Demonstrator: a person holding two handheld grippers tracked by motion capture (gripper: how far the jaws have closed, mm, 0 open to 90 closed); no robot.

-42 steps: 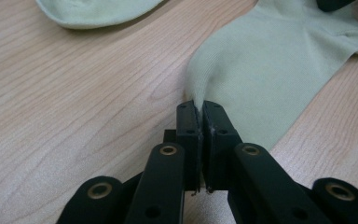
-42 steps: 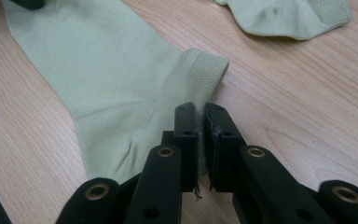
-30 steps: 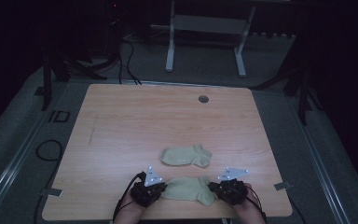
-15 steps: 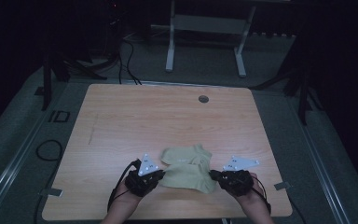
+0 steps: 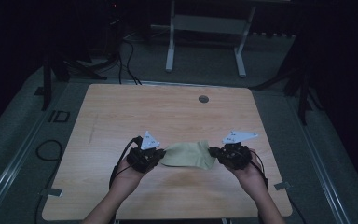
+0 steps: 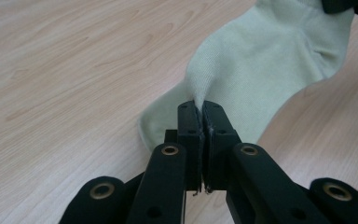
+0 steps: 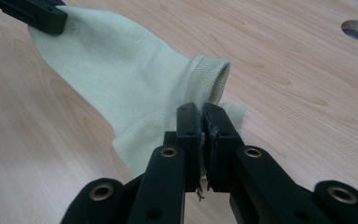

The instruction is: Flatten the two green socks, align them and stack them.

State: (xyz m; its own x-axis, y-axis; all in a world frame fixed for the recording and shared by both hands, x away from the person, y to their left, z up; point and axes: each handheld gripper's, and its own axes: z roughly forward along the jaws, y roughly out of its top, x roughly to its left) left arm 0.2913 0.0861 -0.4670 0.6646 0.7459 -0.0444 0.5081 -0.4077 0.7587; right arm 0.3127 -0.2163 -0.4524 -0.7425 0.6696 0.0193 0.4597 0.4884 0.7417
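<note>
Sock [image 5: 189, 155] hangs stretched above the desk [image 5: 121, 112] between your left claw [image 5: 156, 156], pinching its toe, and right claw [image 5: 213, 153], pinching its cuff, so pulling apart harder could tear thin fabric loose from either grip.

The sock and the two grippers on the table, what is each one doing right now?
Sock: pale green, pinched at both ends, stretched between the grippers.
Second sock: partly hidden beneath the held one, an edge peeking out by the cuff; lying on the table.
Left gripper: shut on the sock's toe end.
Right gripper: shut on the sock's ribbed cuff end.
Table: wooden, with a round hole at its far side.
</note>
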